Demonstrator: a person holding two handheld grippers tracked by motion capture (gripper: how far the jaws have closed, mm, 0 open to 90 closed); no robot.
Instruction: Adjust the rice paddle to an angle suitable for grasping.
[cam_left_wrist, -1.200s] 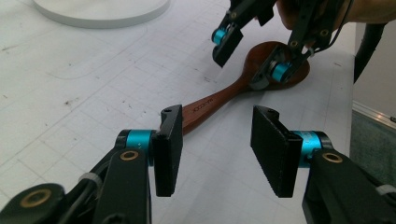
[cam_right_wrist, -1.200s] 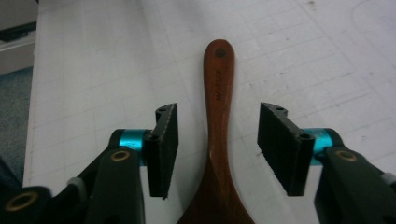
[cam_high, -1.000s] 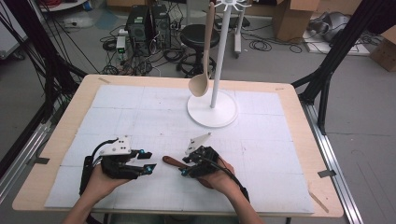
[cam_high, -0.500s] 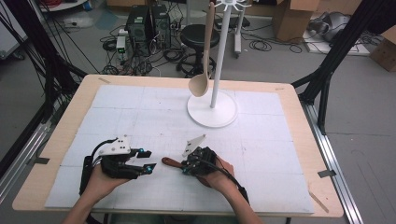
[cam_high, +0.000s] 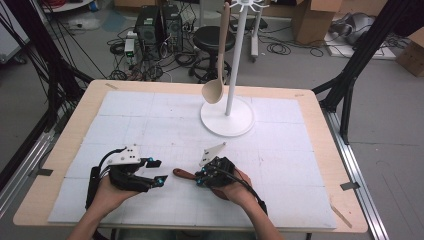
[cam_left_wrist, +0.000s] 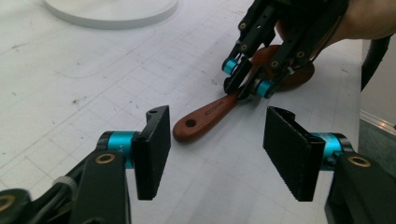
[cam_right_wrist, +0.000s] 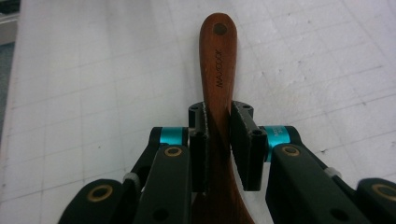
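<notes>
— White gridded surface (cam_high: 125, 120), dark wooden spatula (cam_left_wrist: 205, 116) lying flat near its front edge. Light and stiff?

— Likely; smooth, maybe slippery. Right gripper (cam_right_wrist: 218, 133) pinches the handle neck, jaws just closing. Left gripper (cam_left_wrist: 215, 151) spread, just opening, empty.

On the white gridded mat (cam_high: 150, 125) covering the wooden table (cam_high: 320, 130): near the front edge, left gripper (cam_high: 156, 170) at left, right gripper (cam_high: 199, 178) just to its right. Between them, flat on the mat, a dark brown wooden spatula (cam_high: 183, 174), handle end toward the left gripper. Farther back, right of centre, a white round-based stand (cam_high: 227, 116), with a pale wooden spoon (cam_high: 216, 85) hanging at its left side.
</notes>
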